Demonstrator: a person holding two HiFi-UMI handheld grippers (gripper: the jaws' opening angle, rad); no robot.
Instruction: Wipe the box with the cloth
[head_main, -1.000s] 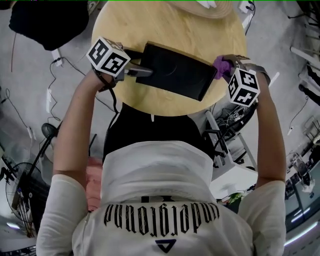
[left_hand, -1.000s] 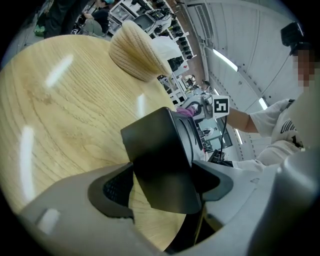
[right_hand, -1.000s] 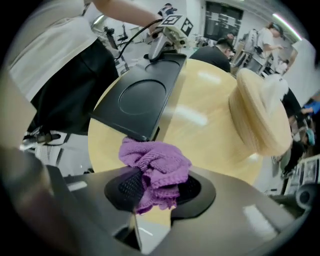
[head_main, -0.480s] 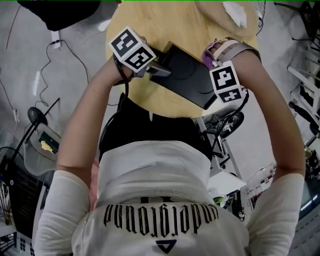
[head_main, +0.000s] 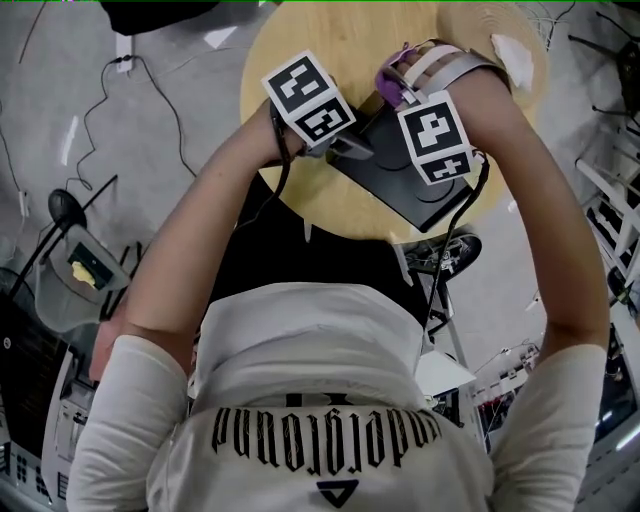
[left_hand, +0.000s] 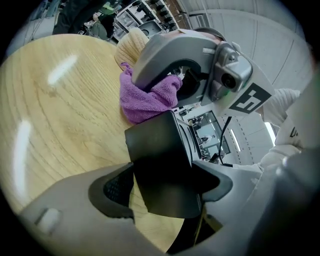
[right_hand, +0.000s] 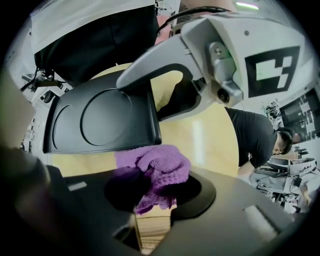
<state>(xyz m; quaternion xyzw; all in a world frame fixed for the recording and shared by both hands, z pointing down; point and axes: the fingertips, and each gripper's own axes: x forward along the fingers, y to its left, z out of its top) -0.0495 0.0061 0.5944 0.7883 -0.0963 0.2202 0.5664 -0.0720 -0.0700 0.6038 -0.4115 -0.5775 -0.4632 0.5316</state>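
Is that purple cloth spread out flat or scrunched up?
Scrunched up: the purple terry cloth is wadded in folds, clamped in the right gripper, beside the flat black box.

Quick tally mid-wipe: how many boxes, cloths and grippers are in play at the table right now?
Boxes: 1, the black box
Cloths: 1, the purple cloth
Grippers: 2, the left gripper and the right gripper
Total: 4

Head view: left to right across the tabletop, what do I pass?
In order: left gripper's marker cube → purple cloth → right gripper's marker cube → white scrap at far right. Black box spans the middle, so omitted.
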